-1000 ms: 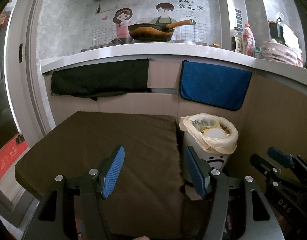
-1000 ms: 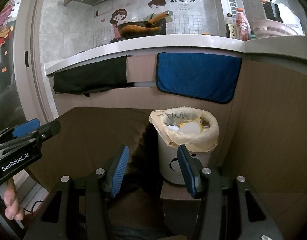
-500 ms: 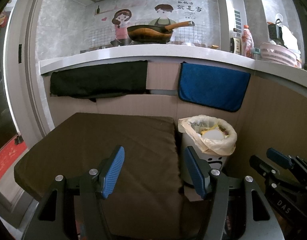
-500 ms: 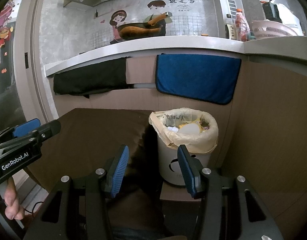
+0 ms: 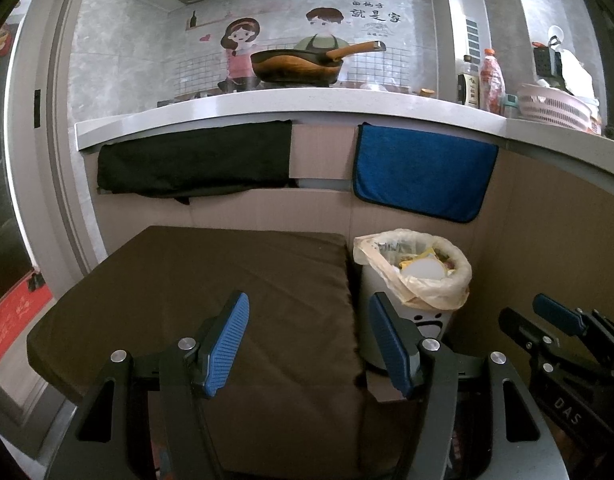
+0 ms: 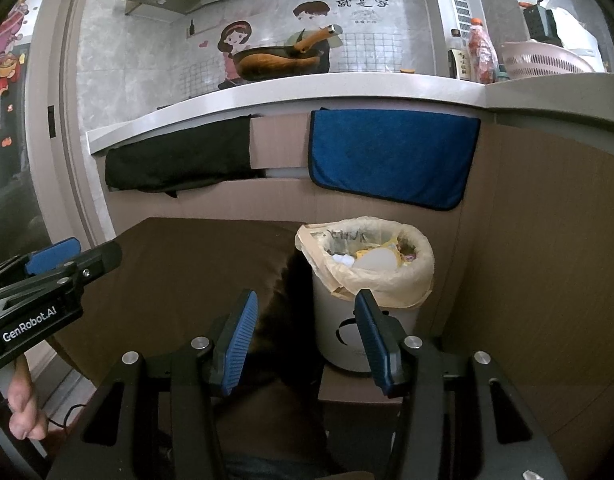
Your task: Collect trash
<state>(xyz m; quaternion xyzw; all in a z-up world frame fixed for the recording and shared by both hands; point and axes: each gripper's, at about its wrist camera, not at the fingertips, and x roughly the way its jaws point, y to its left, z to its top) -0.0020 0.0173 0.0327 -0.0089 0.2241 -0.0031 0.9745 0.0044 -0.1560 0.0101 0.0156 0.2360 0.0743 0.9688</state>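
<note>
Bin [image 6: 367, 280] sits ahead of right gripper [image 6: 307, 338] — both grippers gape, empty.

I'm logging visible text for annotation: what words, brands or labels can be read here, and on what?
"GenRobot.AI": on the left tool, seen from the right wrist.
"DAS": on the right tool, seen from the left wrist.
"有你在的地方 就是家": on the wall sticker above the pan.
Printing on the bin liner: too crumpled to read.
Label on the dark bottle: too small.
</note>
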